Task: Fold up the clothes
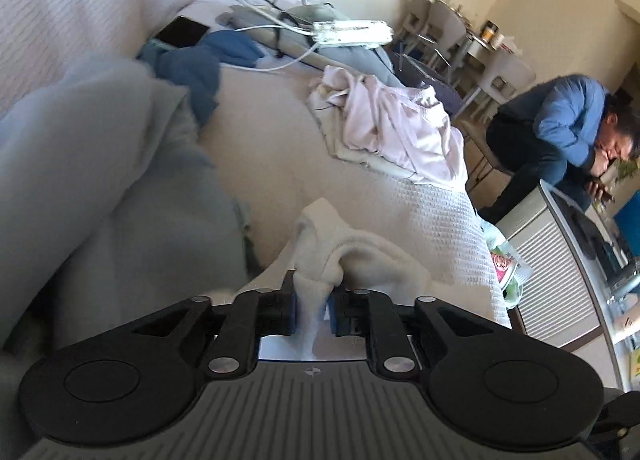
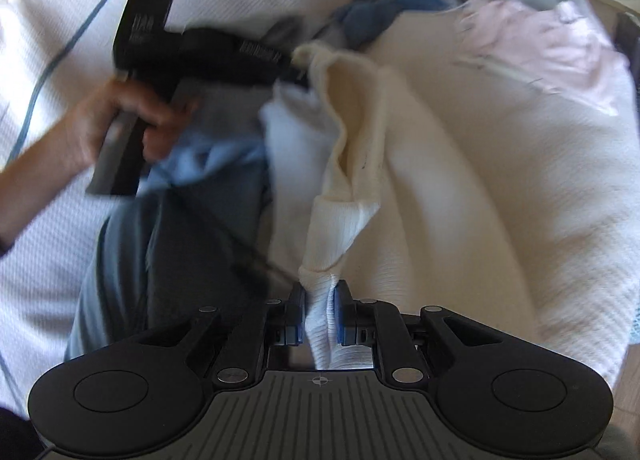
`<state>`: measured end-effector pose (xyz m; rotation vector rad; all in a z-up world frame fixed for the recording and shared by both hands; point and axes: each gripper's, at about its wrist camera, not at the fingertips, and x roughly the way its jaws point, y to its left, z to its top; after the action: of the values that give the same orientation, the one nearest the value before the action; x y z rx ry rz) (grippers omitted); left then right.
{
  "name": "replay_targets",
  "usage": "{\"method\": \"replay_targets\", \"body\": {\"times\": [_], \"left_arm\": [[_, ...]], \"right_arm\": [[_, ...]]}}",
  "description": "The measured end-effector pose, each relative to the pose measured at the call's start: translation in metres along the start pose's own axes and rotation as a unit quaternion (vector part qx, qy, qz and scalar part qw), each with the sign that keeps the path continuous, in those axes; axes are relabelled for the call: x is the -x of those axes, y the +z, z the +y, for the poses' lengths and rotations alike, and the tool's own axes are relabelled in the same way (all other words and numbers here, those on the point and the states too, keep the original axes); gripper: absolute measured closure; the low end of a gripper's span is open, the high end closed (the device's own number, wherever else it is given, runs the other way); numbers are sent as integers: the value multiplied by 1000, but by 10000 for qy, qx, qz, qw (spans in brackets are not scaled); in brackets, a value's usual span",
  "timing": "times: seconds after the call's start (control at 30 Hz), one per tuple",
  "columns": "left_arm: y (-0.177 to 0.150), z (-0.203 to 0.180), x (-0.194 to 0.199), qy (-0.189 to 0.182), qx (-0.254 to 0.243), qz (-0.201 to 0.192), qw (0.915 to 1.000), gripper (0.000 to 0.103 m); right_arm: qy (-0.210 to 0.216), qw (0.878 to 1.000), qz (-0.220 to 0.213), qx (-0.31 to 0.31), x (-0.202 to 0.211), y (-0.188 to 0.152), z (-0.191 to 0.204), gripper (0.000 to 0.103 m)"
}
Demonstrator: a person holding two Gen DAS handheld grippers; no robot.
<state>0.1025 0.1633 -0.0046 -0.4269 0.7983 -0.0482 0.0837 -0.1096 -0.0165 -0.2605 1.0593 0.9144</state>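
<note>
Both grippers, left (image 1: 312, 310) and right (image 2: 318, 316), clamped on ribbed cream garment (image 2: 352, 132).

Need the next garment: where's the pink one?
Left wrist view, right of centre: the pink garment lies crumpled at the bed's far edge, below the power strip.

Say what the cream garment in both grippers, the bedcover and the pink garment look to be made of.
Cream garment: soft ribbed knit, probably cotton; fine ribs show near the right gripper.
Bedcover: white woven waffle texture, matte.
Pink garment: thin, smooth, faintly shiny cloth; fibre unclear.
The left gripper pinches the same knit.
</note>
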Motion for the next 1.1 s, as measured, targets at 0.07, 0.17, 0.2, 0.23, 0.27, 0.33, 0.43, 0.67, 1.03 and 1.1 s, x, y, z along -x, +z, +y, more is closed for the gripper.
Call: {"method": "replay_targets", "body": {"times": [0.07, 0.17, 0.2, 0.23, 0.27, 0.33, 0.43, 0.67, 1.03, 1.1], "left_arm": [[-9, 7, 9, 64, 120, -14, 9999, 79], [-25, 11, 25, -23, 184, -43, 9998, 67], [-29, 11, 31, -75, 226, -67, 9997, 65], [-32, 12, 37, -102, 290, -88, 9995, 63], [-35, 12, 43, -106, 374, -109, 9992, 61], [-40, 14, 55, -230, 577, -168, 9979, 54], [-44, 17, 71, -461, 924, -282, 9943, 43], [-34, -5, 75, -225, 627, -389, 9970, 32], [-35, -50, 1, 862, -1370, -75, 9868, 22], [-46, -47, -8, 1022, -1630, 109, 9813, 25]], "right_arm": [[-165, 9996, 124, 184, -6, -3, 10, 83], [-176, 9993, 254, 232, -5, -7, 12, 61], [-111, 9995, 243, 183, -1, -9, 11, 57], [-17, 9997, 209, 107, 4, -9, 9, 55], [85, 9998, 173, 1, 10, -10, 5, 50], [172, 9996, 37, -238, 24, -11, -4, 38], [78, 9983, -305, -480, 50, -12, -19, 37], [-402, 9919, -549, -1075, 73, 4, -85, 30], [353, 9594, 1272, -2493, -14, 17, -175, 29], [348, 9629, 1331, -2323, -21, 22, -173, 29]]}}
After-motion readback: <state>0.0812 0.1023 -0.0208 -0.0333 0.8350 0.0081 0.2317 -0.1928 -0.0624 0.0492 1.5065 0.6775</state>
